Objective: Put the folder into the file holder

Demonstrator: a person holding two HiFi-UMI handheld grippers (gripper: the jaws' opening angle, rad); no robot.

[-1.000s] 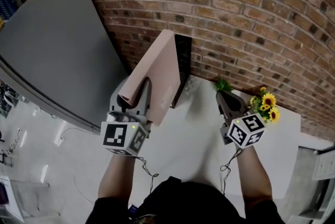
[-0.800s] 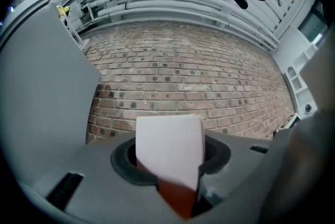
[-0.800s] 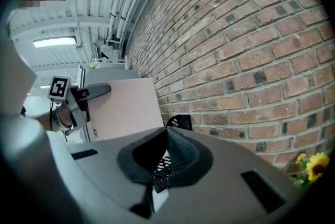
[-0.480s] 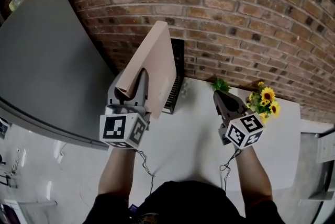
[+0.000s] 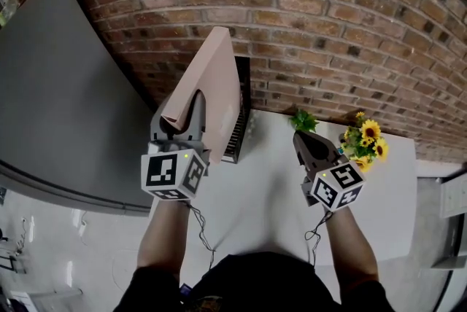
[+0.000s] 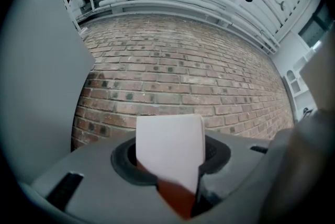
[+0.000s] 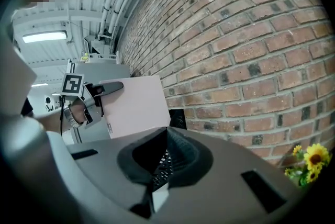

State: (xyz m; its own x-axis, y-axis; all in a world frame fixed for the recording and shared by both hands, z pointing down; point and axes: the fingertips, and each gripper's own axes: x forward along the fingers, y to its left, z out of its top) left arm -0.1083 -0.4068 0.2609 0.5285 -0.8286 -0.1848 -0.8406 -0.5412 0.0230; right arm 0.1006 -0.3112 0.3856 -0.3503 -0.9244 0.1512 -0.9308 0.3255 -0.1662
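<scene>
My left gripper (image 5: 182,130) is shut on the lower edge of a pale pink folder (image 5: 217,88) and holds it up on edge, tilted, in front of the brick wall. The left gripper view shows the folder (image 6: 170,150) clamped between the jaws. The black mesh file holder (image 5: 240,121) stands on the white table (image 5: 270,190) against the wall, just right of the folder and partly hidden by it. My right gripper (image 5: 309,146) is shut and empty, out to the right of the holder. Its view takes in the folder (image 7: 133,105), the left gripper (image 7: 90,96) and the holder (image 7: 177,119).
A small bunch of sunflowers (image 5: 365,143) stands on the table at the back right, close to my right gripper. A large grey panel (image 5: 66,99) rises on the left beside the table. The brick wall (image 5: 328,26) closes off the far side.
The folder and my left gripper have drawn a little nearer the wall and stand more upright over the holder's left side. My right gripper has barely shifted.
</scene>
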